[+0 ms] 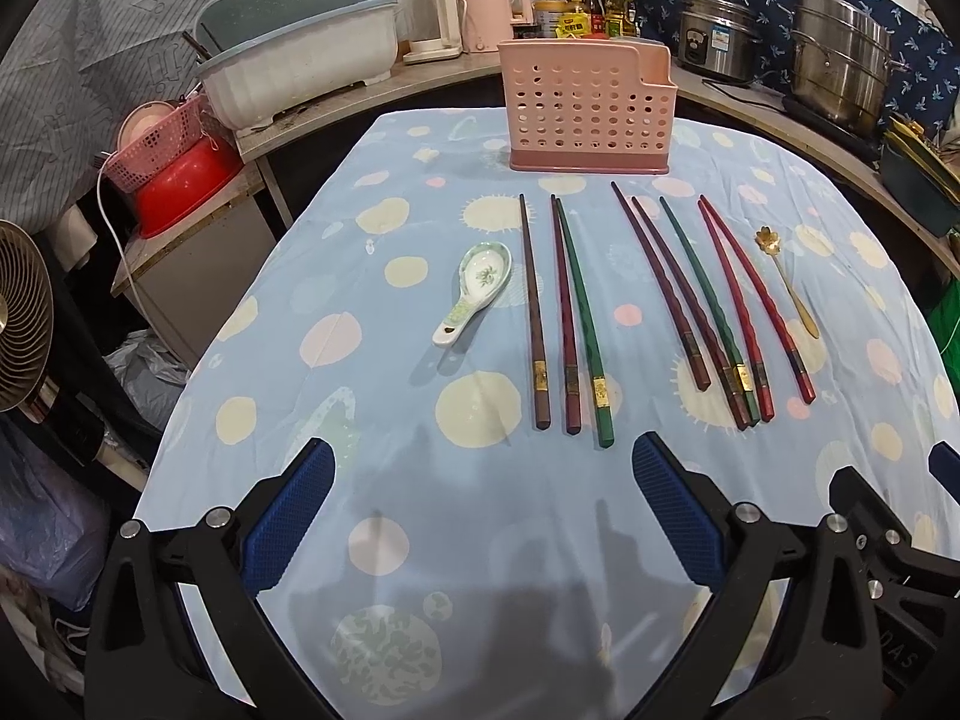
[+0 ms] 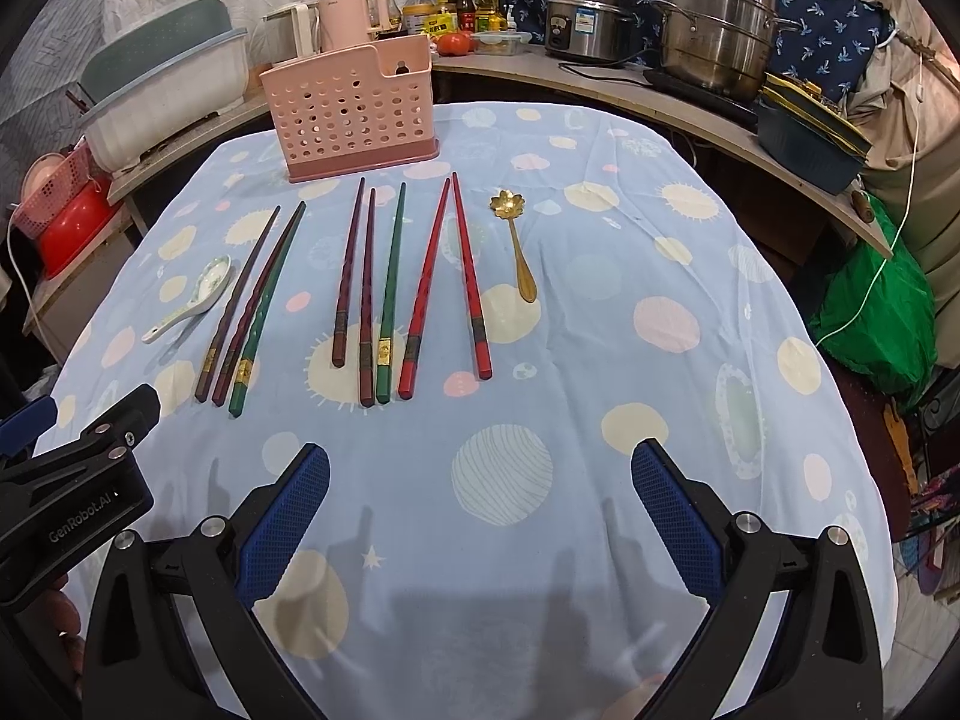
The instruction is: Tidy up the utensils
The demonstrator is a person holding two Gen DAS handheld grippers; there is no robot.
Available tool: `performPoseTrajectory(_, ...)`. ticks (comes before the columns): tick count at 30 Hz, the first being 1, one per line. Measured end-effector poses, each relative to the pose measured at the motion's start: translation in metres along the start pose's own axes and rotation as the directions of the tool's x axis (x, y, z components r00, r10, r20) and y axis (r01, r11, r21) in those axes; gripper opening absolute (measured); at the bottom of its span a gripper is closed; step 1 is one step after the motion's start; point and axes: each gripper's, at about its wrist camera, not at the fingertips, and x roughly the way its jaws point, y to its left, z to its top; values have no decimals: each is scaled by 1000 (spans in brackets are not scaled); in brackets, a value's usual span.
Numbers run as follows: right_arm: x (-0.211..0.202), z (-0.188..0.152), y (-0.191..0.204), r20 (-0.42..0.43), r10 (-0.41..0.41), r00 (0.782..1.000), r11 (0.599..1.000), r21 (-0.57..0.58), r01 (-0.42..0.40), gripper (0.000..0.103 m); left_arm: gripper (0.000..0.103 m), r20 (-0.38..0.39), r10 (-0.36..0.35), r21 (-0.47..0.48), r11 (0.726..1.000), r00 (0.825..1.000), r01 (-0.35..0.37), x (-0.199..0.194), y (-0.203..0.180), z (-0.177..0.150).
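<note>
1. A pink perforated utensil holder [image 1: 588, 111] stands upright at the table's far end.
2. A white ceramic spoon [image 1: 477, 291] with green floral print lies bowl-up, leftmost in the row.
3. Three chopsticks [image 1: 564, 318], brown, maroon and green, lie beside it.
4. Five more chopsticks [image 1: 714, 312], maroon, green and red, lie further right.
5. A gold flower-bowled spoon [image 1: 786, 282] lies rightmost.
</note>
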Motion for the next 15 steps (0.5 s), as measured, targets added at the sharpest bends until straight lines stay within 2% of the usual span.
performPoseTrajectory(15,0,0,0,-1,1,1000,1000,1,-1,97,95,2,-1,4,1000,1000,1,-1,-1,1)
